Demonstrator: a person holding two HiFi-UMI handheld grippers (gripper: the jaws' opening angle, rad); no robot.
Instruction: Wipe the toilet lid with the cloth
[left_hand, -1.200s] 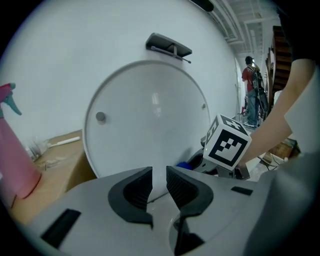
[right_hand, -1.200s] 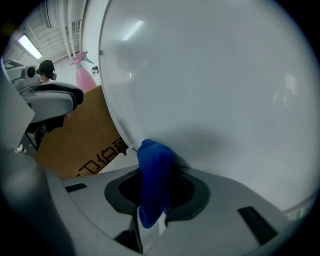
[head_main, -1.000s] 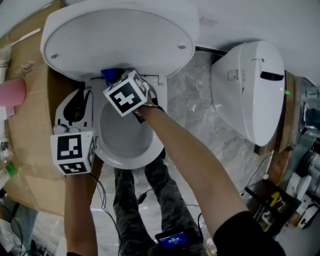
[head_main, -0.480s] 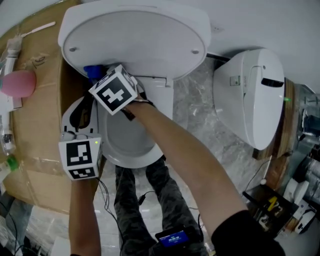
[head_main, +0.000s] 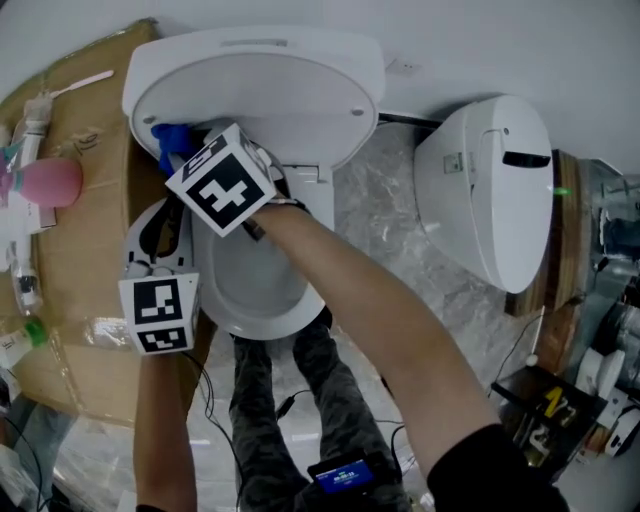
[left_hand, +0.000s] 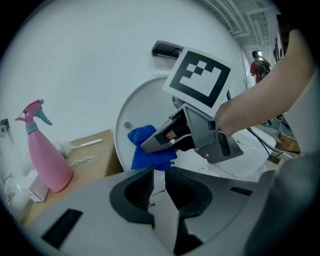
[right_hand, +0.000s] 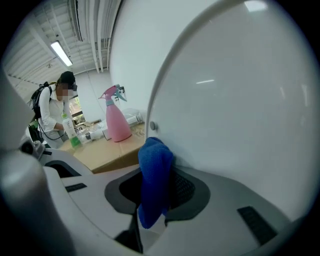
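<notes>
Centrally, the raised toilet lid (head_main: 260, 90) leans back against the white wall, its broad inner face turned to the bowl (head_main: 250, 275). The right gripper (right_hand: 157, 182) has its fingers closed on the blue cloth (right_hand: 152, 175), which hangs folded between them and lies against the lid's lower left edge, just below a small round bumper (right_hand: 152, 126). To the right of the cloth, the lid's white face runs unbroken to its far rim.

The left gripper (left_hand: 159, 175) hangs over the bowl's left rim. Its fingers stand a narrow gap apart with nothing between them.

A cardboard-covered bench (head_main: 75, 260) runs along the toilet's left side, its near edge just beside the bowl. A pink spray bottle (left_hand: 45, 155) stands close to that edge, and a person (right_hand: 55, 110) stands at the bench's far end. On the other side, a strip of marble floor (head_main: 380, 220) separates the toilet from a second white toilet (head_main: 490, 190).

Each gripper's cube carries black-and-white square markers. A small grey label (head_main: 465, 150) on the second toilet is too small to read.
</notes>
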